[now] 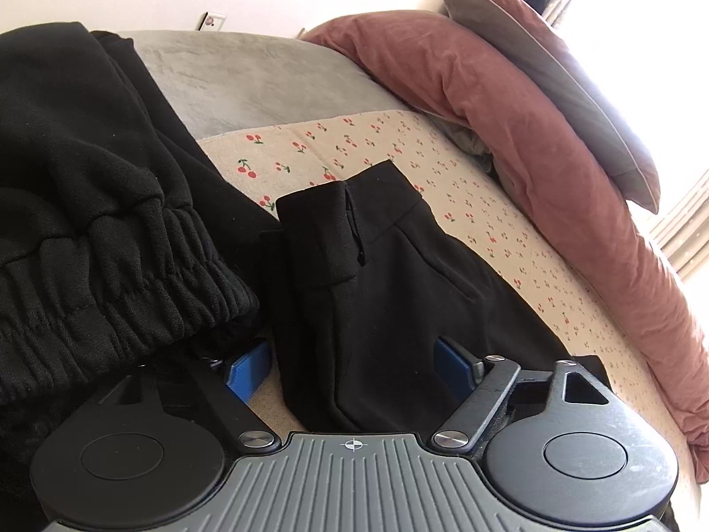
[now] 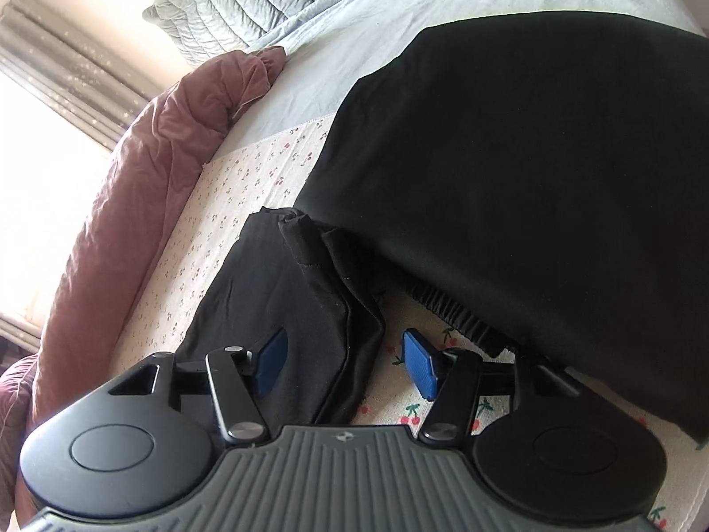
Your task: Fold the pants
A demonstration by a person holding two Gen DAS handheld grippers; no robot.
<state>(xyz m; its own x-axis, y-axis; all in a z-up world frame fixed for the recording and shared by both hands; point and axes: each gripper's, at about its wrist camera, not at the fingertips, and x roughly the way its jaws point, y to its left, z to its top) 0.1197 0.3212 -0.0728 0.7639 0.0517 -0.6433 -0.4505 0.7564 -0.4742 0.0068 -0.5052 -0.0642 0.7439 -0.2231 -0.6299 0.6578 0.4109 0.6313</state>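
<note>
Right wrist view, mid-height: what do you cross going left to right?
Bright window → pink duvet → cherry-print sheet → large black pants.

A cherry-print sheet (image 1: 399, 142) covers the near part of the bed. A dusty-pink duvet (image 1: 509, 102) lies bunched along its right side, with a grey pillow (image 1: 545, 75) on it. A grey blanket (image 1: 248, 80) spreads at the far end.

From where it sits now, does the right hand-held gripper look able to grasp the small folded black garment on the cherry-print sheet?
Probably yes: the right hand-held gripper is open with its blue pads either side of the small folded black garment's near edge, nothing between them.
</note>
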